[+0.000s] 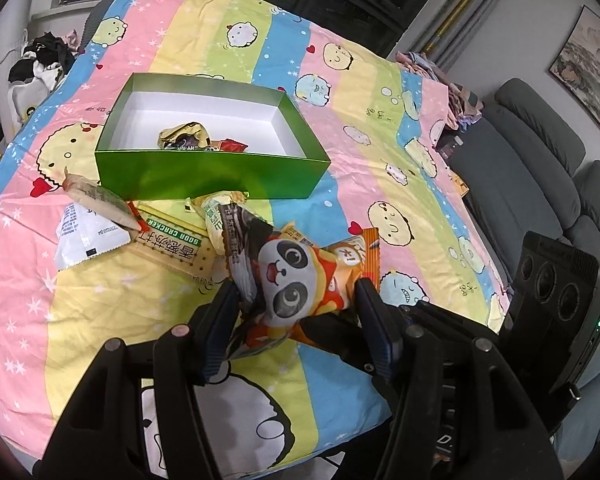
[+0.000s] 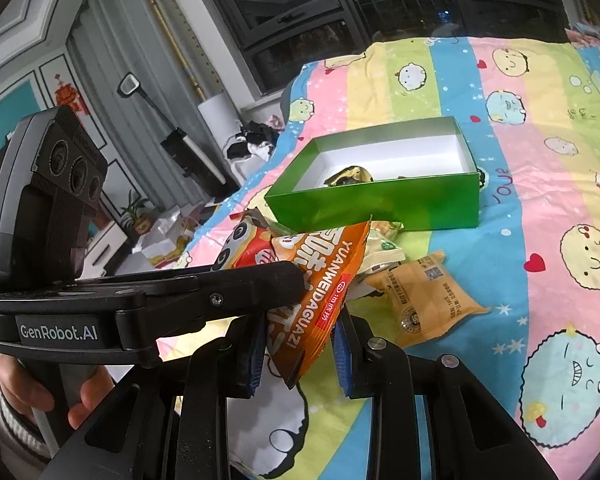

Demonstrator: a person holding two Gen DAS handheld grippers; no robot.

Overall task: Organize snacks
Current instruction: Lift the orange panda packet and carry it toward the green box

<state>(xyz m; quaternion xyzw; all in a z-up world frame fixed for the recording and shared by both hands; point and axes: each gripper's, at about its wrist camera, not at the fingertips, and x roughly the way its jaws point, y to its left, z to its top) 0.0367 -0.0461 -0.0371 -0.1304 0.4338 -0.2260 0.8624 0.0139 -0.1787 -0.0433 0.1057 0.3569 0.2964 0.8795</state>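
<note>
Our left gripper (image 1: 296, 304) squeezes the panda bag (image 1: 288, 276); our right gripper (image 2: 300, 344) squeezes the orange bag (image 2: 320, 300) near the green box (image 2: 380, 204).

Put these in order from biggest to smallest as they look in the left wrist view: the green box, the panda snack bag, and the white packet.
1. green box
2. panda snack bag, though it sits nearest the camera, so it may look bigger than it is
3. white packet
</note>
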